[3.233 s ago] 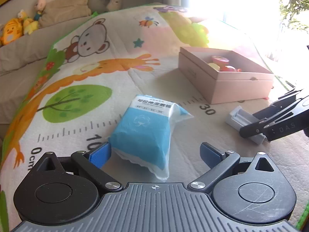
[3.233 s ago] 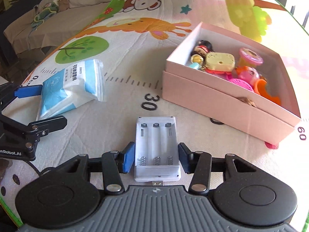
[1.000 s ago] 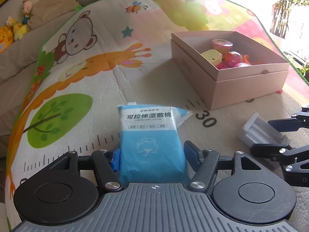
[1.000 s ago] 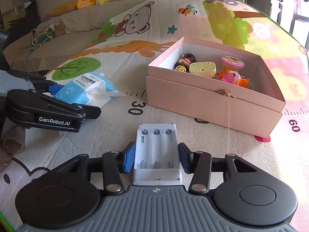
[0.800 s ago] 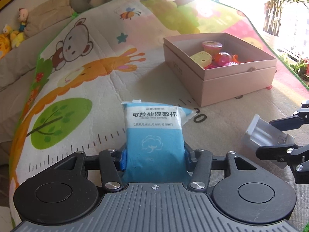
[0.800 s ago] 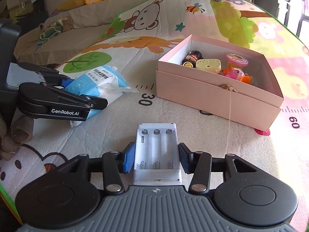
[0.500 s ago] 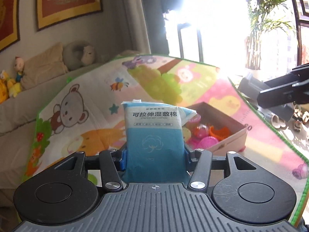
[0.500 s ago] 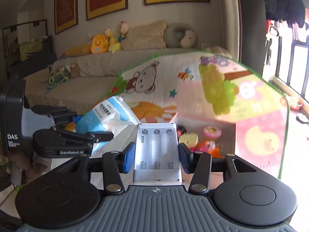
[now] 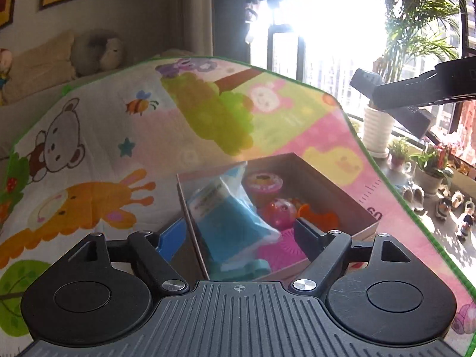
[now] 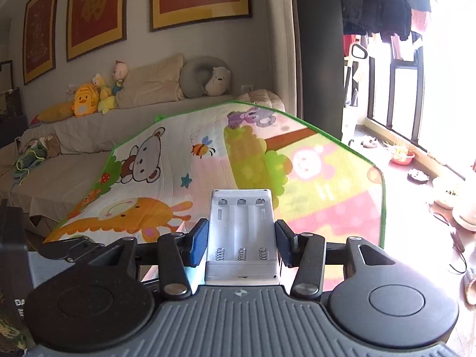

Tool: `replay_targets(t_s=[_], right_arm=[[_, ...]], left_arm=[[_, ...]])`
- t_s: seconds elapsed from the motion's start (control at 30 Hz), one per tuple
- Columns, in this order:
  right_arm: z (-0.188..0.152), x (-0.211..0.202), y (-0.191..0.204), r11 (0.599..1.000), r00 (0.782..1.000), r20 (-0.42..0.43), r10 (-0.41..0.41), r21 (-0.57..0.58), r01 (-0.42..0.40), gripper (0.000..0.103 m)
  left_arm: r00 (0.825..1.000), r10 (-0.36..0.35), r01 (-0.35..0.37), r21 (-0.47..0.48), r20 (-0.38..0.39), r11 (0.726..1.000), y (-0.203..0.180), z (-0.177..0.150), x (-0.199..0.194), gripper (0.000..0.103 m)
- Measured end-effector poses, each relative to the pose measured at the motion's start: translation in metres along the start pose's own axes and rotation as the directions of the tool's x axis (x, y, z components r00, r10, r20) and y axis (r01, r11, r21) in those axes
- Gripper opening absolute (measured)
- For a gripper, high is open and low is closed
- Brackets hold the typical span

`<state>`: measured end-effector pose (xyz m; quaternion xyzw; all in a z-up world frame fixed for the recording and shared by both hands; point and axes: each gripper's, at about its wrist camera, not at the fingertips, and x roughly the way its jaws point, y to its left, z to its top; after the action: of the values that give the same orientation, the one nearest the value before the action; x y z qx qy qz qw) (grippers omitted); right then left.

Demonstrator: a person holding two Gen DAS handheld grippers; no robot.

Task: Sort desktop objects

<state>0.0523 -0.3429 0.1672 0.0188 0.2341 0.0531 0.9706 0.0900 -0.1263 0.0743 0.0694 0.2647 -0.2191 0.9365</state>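
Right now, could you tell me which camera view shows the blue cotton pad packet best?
The left wrist view: the blue cotton pad packet lies inside the pink box, beyond the opening left gripper. In the right wrist view I cannot make it out.

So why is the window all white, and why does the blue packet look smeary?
Left wrist view: sunlight through the window overexposes the camera, so glare washes it out; the blue packet blurs because it is moving over the pink box. Right wrist view: the window glares too, but the white battery holder looks sharp.
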Motion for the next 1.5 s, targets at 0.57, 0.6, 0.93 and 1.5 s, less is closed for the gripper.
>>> replay_targets(t_s=[0.57,0.6,0.93,1.5], right_arm=[[-0.051,0.117,-0.008,0.99,0.979,-0.177,-0.104,0.077,0.119,0.056],[-0.053,0.116,-0.01,0.986,0.976,-0.176,-0.131,0.074,0.146,0.056],[-0.087,0.112,-0.022,0.982,0.961,-0.261,-0.095,0.131,0.133,0.056],[-0.057,0.17,0.058,0.989,0.962,-0.268,0.055,0.148,-0.015,0.062]], left_arm=[[0.993,0.04,-0.043,-0.021,-0.114,0.999,0.016,-0.052,-0.009,0.1],[0.992,0.044,-0.047,-0.025,-0.12,0.999,0.018,-0.054,-0.008,0.1],[0.987,0.072,-0.08,-0.052,-0.145,0.995,0.028,-0.059,0.002,0.1],[0.956,0.216,-0.249,-0.162,-0.196,0.955,0.096,-0.067,0.0,0.1]])
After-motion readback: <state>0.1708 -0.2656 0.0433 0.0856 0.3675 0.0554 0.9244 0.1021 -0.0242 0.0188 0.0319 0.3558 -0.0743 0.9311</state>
